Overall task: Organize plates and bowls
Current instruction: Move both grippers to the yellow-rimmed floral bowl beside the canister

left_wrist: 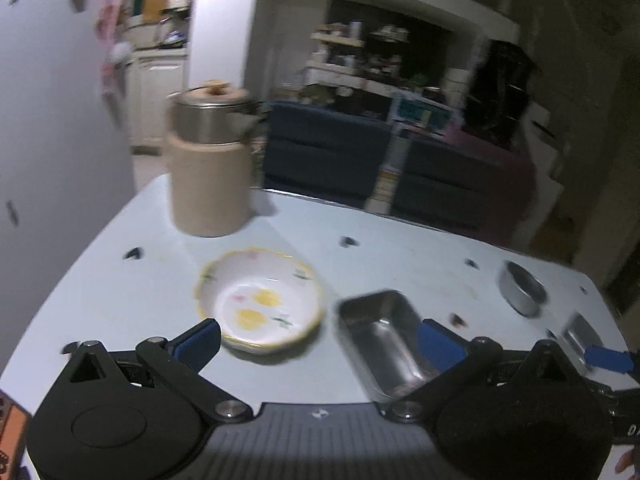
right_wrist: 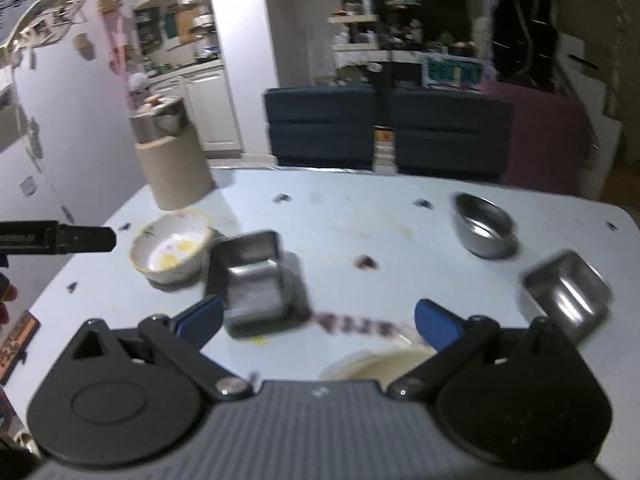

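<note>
A white bowl [left_wrist: 260,304] with a yellow rim and yellow fruit print sits on the pale table [left_wrist: 120,280], just ahead of my left gripper [left_wrist: 320,342]. That gripper is open and holds nothing. To the bowl's right lies a rectangular steel tin [left_wrist: 384,340], partly behind my right-hand finger. In the right wrist view the same bowl [right_wrist: 172,248] and tin [right_wrist: 256,280] stand ahead on the left. My right gripper [right_wrist: 320,320] is wide open and empty. A pale dish [right_wrist: 384,364] shows just under it. A round steel bowl [right_wrist: 484,224] and a second steel tin [right_wrist: 568,292] sit to the right.
A beige canister [left_wrist: 208,192] with a steel pot [left_wrist: 208,116] on top stands at the table's far left corner. A white wall runs along the left. Dark blue seats [right_wrist: 320,128] stand beyond the far edge. Purple stains [right_wrist: 366,262] mark the tabletop.
</note>
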A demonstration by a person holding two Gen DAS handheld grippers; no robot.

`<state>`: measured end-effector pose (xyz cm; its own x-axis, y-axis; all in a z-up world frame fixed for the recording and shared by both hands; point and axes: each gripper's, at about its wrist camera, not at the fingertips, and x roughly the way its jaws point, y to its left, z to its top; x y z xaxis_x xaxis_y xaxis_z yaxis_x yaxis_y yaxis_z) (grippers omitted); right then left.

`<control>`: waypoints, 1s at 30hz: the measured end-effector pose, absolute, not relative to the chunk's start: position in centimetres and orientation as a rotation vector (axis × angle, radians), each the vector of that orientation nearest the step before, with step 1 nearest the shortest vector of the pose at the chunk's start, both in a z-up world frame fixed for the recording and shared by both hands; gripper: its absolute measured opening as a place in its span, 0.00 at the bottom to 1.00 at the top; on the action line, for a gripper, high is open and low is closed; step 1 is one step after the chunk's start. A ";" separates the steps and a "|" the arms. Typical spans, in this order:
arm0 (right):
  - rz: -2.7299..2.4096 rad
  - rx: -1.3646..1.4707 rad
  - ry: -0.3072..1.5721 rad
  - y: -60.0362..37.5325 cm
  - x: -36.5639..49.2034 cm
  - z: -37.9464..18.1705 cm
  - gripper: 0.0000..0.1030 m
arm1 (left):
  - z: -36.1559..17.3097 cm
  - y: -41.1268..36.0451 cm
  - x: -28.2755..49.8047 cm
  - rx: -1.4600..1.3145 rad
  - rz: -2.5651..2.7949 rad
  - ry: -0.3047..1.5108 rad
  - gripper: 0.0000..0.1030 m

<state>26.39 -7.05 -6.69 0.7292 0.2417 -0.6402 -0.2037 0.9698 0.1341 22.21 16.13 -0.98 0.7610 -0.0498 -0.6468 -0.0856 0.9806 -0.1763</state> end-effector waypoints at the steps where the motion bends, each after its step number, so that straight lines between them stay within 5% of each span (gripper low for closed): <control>1: 0.260 0.058 0.708 -6.2 27.1 -6.6 1.00 | -1.1 17.0 22.5 -0.213 0.044 0.704 1.00; 15: 0.407 0.152 0.709 3.7 38.2 -8.9 1.00 | -5.1 23.6 27.9 -0.270 0.248 0.772 1.00; 20: 0.417 0.126 0.754 6.3 42.3 -9.9 0.99 | -6.8 24.4 29.7 -0.315 0.250 0.804 0.87; 24: 0.437 0.086 0.817 8.1 45.9 -11.1 0.68 | -8.7 25.9 30.8 -0.398 0.280 0.835 0.65; 26: 0.453 0.073 0.857 8.9 47.5 -11.8 0.64 | -9.6 26.7 31.1 -0.463 0.284 0.847 0.55; 28: 0.463 0.041 0.886 9.7 48.5 -12.6 0.47 | -10.4 27.4 31.4 -0.535 0.282 0.863 0.50; 30: 0.445 -0.001 0.922 10.4 49.4 -13.4 0.46 | -11.1 27.7 31.7 -0.563 0.276 0.875 0.43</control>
<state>49.44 10.39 -13.37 0.5206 0.3705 -0.7692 -0.3715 0.9095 0.1866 31.72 27.73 -11.06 0.6180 0.0025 -0.7862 -0.4496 0.8214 -0.3509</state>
